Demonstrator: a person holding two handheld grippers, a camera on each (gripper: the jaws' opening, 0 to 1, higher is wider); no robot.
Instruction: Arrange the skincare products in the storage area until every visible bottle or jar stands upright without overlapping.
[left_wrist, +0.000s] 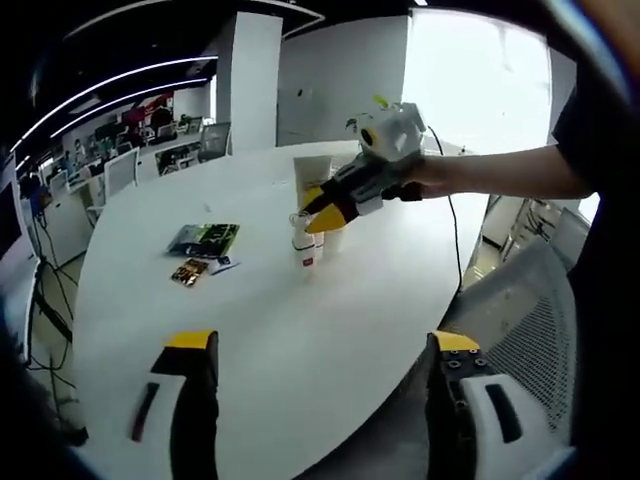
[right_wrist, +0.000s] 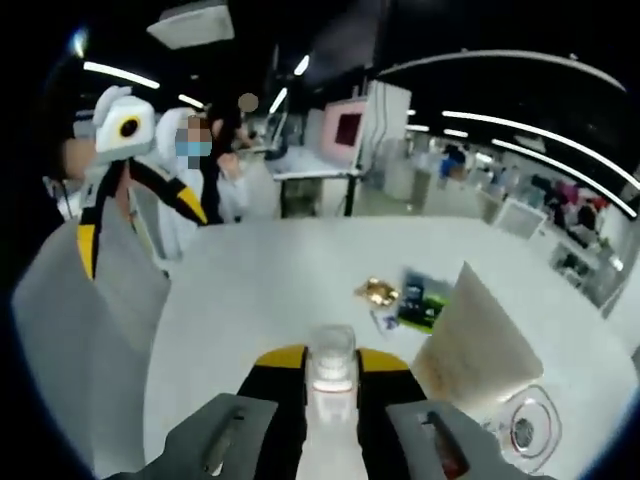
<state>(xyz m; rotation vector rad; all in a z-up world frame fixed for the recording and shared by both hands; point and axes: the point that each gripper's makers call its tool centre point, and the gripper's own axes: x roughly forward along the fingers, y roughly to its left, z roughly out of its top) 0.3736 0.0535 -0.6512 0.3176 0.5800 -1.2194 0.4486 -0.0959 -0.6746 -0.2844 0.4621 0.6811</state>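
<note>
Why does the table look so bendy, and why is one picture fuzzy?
Left gripper view: the fisheye lens bows the white table, and the window glares white. Right gripper view: it is softer and blurry, mostly around the bottle between the right tool's tips.

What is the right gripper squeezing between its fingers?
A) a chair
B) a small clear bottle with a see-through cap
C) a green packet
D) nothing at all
B: in the right gripper view the yellow-tipped fingers of the right gripper are closed on a small clear bottle, while the green packet lies farther off on the white table.
</note>
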